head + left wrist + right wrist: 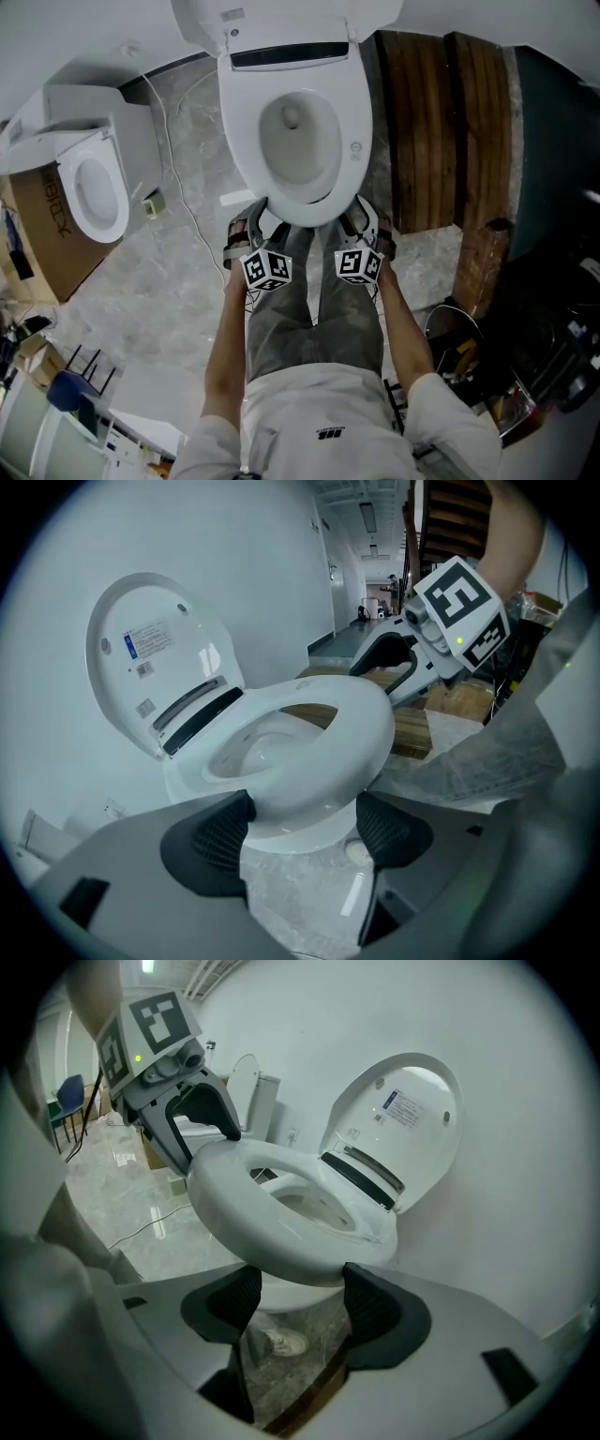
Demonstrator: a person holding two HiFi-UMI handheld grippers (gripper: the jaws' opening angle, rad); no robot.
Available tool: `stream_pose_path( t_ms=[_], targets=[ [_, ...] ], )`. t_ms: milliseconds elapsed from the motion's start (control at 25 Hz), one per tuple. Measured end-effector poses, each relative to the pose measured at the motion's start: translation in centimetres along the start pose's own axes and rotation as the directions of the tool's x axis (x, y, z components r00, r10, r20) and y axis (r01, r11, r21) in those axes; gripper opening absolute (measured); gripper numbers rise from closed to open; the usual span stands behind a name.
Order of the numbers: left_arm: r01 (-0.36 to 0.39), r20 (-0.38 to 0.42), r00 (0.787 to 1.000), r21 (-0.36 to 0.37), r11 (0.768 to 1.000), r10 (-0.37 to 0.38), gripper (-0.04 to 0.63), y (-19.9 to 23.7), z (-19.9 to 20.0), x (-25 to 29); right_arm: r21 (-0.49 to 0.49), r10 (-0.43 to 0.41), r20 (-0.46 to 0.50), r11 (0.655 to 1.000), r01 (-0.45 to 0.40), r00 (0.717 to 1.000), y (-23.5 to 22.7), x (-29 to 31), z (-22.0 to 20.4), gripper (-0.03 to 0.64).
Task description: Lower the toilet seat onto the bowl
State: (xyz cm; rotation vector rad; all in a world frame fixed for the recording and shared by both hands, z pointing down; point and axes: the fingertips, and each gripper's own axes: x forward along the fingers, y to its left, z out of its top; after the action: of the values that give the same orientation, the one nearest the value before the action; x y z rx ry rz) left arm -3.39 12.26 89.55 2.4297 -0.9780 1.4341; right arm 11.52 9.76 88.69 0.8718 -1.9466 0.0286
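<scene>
Left tongs and right tongs gape astride the toilet seat rim (pad contact unclear); bowl mostly hidden.

On my feed the toilet seat is smooth, glossy white plastic that catches highlights, and the floor is polished grey stone with pale veining. My left gripper has a matt grey plastic body and black, finely ribbed pads. The planks are dark, grained wood, the box matt brown cardboard, the trousers grey cloth.
</scene>
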Motion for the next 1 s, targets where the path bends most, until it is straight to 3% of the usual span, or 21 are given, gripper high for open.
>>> stream_pose_path(
  t_ms=[1000],
  targets=[
    [0.031,-0.085,0.996,0.039,0.999,-0.028,0.371,-2.4,-4.1,5.4,-0.059,0.059,-0.066,0.996,-0.063,0.996,3.1,4.8,-4.8,0.288]
  ],
)
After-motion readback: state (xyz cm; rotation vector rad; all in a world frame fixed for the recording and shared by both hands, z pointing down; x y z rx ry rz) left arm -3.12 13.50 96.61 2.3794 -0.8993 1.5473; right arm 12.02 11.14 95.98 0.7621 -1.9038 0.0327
